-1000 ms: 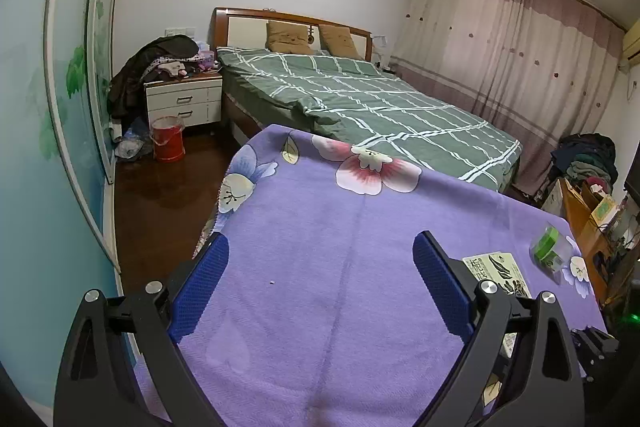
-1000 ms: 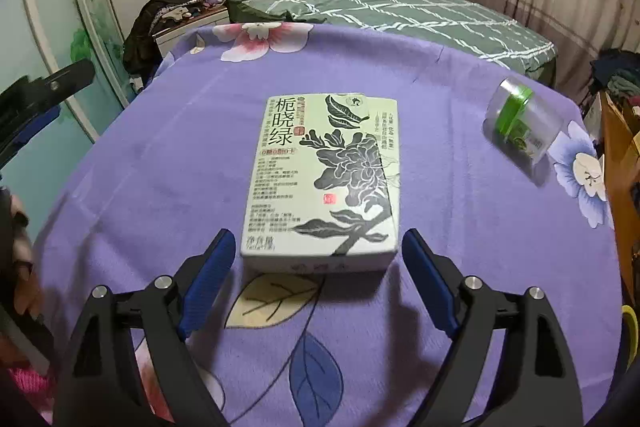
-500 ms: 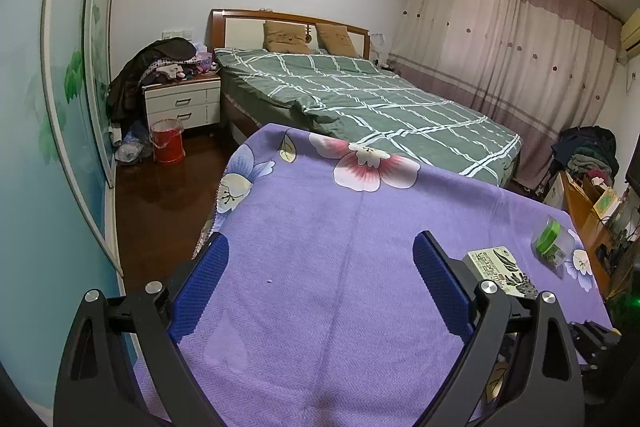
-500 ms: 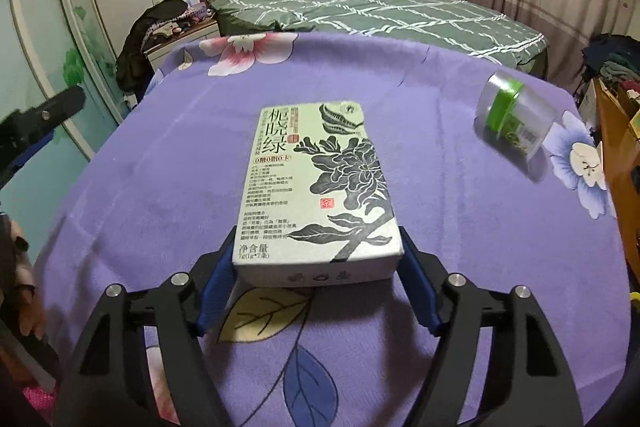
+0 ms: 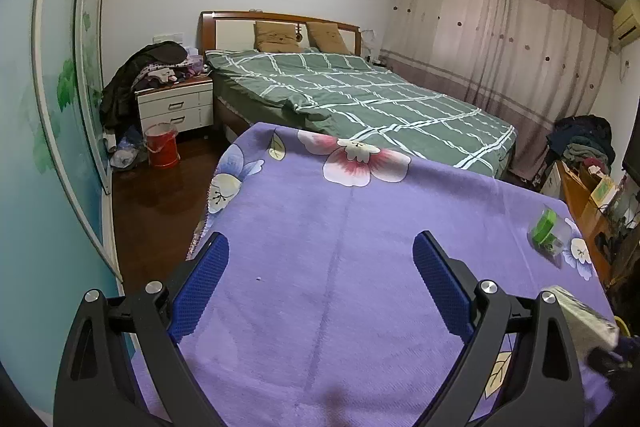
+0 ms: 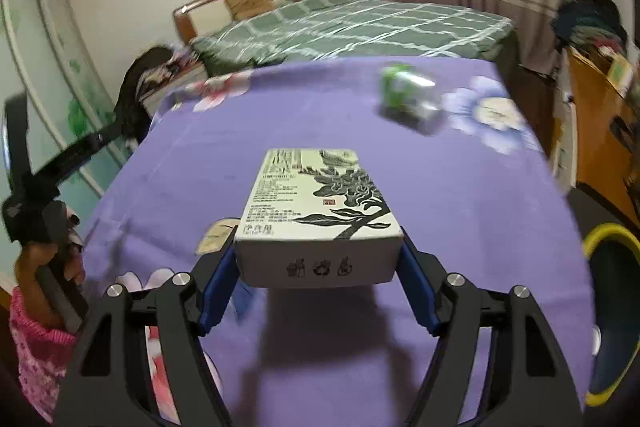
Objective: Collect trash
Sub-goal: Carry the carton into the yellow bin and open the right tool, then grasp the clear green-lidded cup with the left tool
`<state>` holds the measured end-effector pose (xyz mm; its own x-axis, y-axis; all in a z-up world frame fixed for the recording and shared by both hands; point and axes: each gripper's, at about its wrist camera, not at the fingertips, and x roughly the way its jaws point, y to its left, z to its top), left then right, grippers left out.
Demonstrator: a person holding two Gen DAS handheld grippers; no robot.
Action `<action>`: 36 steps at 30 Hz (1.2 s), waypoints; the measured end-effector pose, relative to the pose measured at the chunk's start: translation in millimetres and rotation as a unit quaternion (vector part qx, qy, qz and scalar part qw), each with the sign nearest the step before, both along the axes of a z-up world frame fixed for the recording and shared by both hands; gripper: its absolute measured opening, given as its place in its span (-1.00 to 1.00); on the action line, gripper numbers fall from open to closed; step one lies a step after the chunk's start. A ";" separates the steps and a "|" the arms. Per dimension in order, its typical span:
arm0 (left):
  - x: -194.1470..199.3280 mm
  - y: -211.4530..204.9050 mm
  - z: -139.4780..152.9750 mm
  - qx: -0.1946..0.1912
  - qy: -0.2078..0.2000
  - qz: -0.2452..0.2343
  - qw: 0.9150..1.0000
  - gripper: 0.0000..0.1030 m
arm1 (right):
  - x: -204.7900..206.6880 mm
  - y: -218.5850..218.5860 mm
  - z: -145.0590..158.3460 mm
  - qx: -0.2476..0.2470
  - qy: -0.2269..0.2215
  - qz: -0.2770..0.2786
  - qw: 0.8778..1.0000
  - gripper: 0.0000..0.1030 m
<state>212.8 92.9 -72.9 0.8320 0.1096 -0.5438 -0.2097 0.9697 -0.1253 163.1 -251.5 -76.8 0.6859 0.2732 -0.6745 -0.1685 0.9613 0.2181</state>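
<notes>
cream box (image 6: 320,211) with black floral print, flat, lifted off purple cloth, near end clamped between blue pads, clear jar (image 6: 408,95) with green label on its side, farther back right, blurred

Surface (image 5: 360,267) w/ matt purple cloth, fuzzy nap, printed flowers. Box (image 6: 320,211) is matt paperboard, cream w/ black ink print. Right tongs (image 6: 316,283): matt black plastic arms, blue textured rubbery pads (image 6: 218,279), shiny metal screws; left tongs (image 5: 320,279) same. Jar (image 5: 550,235) clear glossy plastic, green inside. Floor (image 5: 152,211) glossy dark wood
</notes>
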 end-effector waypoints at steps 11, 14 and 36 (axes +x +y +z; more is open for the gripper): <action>4.5 -26.4 -6.2 0.028 0.013 -0.043 0.999 0.79 | -72.8 -127.8 24.5 0.011 -0.036 -0.136 0.990 0.34; 5.1 -38.9 -7.0 0.041 0.013 -0.061 0.997 0.79 | -84.0 -160.6 24.1 0.003 -0.041 -0.185 0.982 0.34; 29.3 -198.0 -0.6 0.074 0.075 -0.284 0.953 0.81 | -64.5 -226.4 -27.4 0.001 -0.001 -0.290 0.957 0.38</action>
